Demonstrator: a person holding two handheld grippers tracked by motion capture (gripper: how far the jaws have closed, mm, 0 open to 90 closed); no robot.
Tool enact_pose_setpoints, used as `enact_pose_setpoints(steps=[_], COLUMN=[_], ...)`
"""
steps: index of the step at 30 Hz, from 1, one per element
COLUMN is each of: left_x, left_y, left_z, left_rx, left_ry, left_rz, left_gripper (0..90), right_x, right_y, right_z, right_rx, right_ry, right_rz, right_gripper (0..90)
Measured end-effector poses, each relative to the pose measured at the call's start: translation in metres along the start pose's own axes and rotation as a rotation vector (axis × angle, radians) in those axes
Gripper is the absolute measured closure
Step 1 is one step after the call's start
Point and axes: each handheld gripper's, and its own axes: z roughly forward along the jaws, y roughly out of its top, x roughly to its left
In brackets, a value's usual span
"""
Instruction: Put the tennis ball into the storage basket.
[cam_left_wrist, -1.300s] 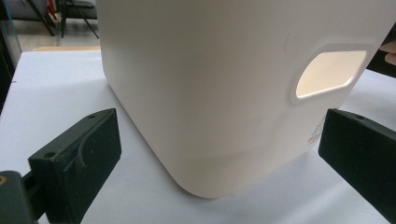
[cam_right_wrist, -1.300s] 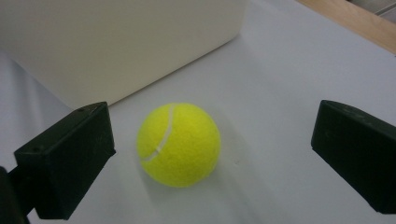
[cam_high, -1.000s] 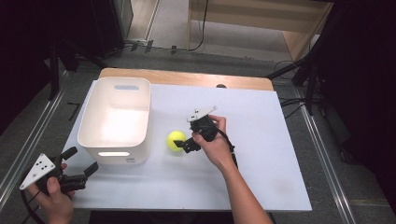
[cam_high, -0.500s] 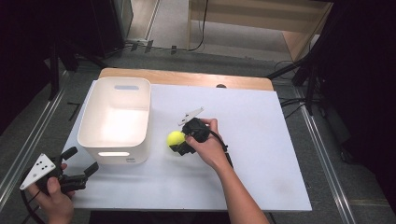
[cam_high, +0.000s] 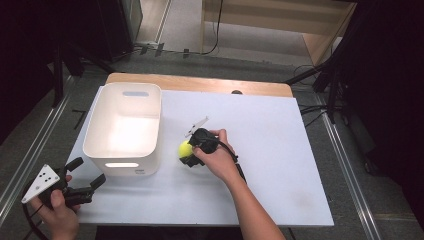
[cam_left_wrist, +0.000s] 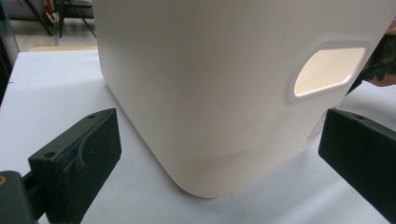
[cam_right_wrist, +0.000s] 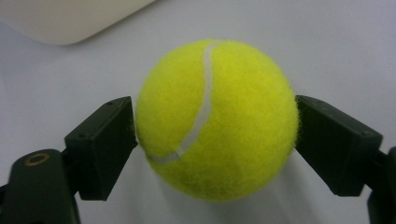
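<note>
A yellow tennis ball (cam_high: 184, 149) rests on the white table top (cam_high: 280, 150), just right of a white plastic bin (cam_high: 123, 168). My right gripper (cam_high: 188, 154) has just been closing its jaws on the ball. In the right gripper view the ball (cam_right_wrist: 217, 121) sits between both black pads (cam_right_wrist: 105, 140), which touch its sides. My left gripper (cam_high: 89, 171) stands open at the table's front left. Its jaws straddle the bin's near corner (cam_left_wrist: 210, 93) without touching it.
The bin has a handle cut-out (cam_left_wrist: 327, 70) in its near wall, and nothing shows on the part of its floor that I can see. A wooden strip (cam_high: 200, 84) runs along the table's far edge. Dark stands and cables surround the table on the floor.
My right gripper has moved left and down to the ball, and its jaws have come in around it. The left gripper has stayed where it was.
</note>
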Motion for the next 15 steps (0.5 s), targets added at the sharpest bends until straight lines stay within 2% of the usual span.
enact_pose_setpoints(steps=[1,4,7,15], left_x=[0.0001,-0.0007,0.0000,0.0000], left_y=[0.0001,0.0002,0.0001,0.0001], left_z=[0.0004,0.0008,0.0003,0.0004], left_rx=[0.002,0.004,0.002,0.002], left_ry=[-0.001,0.002,-0.001,-0.004], left_rz=[0.002,0.000,0.002,0.002], left_gripper=[0.0,0.0,0.0,0.0], right_x=[-0.0009,-0.0025,-0.0021,-0.0015], right_y=[0.0000,0.0005,0.0015,0.0040], right_z=[-0.0002,-0.0009,-0.0020,-0.0070], right_rx=[0.001,-0.008,0.004,-0.016], right_ry=[-0.003,0.006,0.008,0.040], right_rz=[0.009,0.010,-0.008,-0.005], right_gripper=[20.1,23.2,23.8,24.0])
